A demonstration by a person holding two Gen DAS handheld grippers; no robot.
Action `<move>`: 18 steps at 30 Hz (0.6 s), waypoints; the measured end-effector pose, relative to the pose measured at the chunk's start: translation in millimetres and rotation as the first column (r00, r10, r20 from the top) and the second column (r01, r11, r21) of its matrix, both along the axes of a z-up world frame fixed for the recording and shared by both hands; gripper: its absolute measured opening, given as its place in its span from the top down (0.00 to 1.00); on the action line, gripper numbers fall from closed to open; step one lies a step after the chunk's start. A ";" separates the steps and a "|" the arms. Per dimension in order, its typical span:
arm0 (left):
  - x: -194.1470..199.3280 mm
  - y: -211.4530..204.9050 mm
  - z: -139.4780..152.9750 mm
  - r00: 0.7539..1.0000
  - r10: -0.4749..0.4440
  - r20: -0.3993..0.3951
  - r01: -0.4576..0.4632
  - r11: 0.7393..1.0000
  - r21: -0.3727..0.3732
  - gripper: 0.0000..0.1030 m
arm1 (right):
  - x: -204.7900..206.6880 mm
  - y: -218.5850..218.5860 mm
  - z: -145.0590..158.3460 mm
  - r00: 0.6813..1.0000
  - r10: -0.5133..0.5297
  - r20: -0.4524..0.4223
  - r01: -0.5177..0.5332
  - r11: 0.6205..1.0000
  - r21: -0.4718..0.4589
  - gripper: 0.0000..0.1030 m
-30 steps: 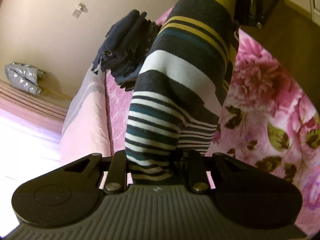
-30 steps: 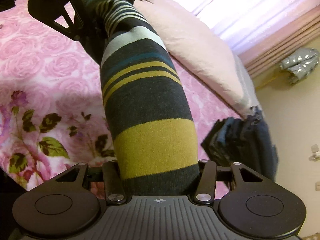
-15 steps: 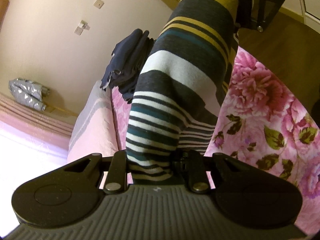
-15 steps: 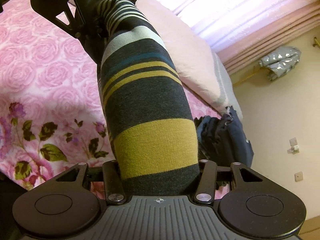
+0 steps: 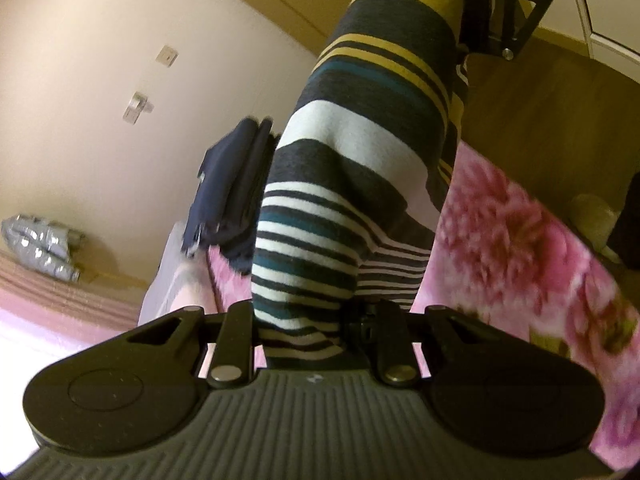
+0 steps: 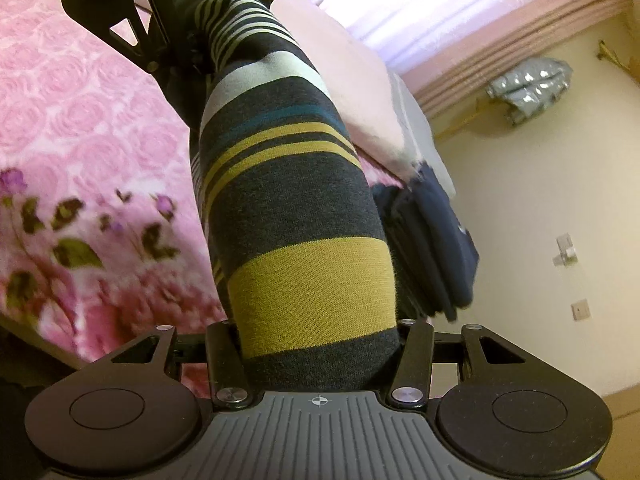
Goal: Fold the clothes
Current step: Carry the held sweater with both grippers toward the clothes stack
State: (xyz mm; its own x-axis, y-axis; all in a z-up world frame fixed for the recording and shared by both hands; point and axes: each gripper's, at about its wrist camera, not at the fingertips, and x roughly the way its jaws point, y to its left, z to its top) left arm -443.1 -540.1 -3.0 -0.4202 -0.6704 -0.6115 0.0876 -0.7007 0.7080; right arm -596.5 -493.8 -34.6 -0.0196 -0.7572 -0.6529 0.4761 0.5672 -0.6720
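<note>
Both grippers, left gripper (image 5: 298, 334) and right gripper (image 6: 320, 360), had fingers clenched on opposite ends of the striped garment (image 6: 296, 208), stretching it above the bed (image 6: 80, 128), probably to straighten it for folding.

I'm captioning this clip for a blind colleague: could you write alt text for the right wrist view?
The right tongs grip the mustard-banded end of a striped garment, stretched above a pink floral bedspread to the left tongs at its far end. A folded navy pile lies beside it.
</note>
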 end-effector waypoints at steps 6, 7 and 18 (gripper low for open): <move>-103.1 -13.6 1.8 0.999 -0.022 -0.024 0.023 0.999 0.031 0.81 | -97.1 -18.7 8.3 0.998 -0.068 0.012 0.068 0.998 -0.002 0.53; -120.1 -15.9 2.0 0.999 -0.026 -0.027 0.027 0.999 0.036 0.81 | -113.0 -21.4 9.4 0.997 -0.076 0.013 0.076 0.997 0.000 0.53; -253.9 -42.1 8.9 0.998 -0.064 0.000 0.064 0.997 0.045 0.81 | -246.4 -54.5 25.8 0.993 -0.111 0.029 0.110 0.994 0.022 0.53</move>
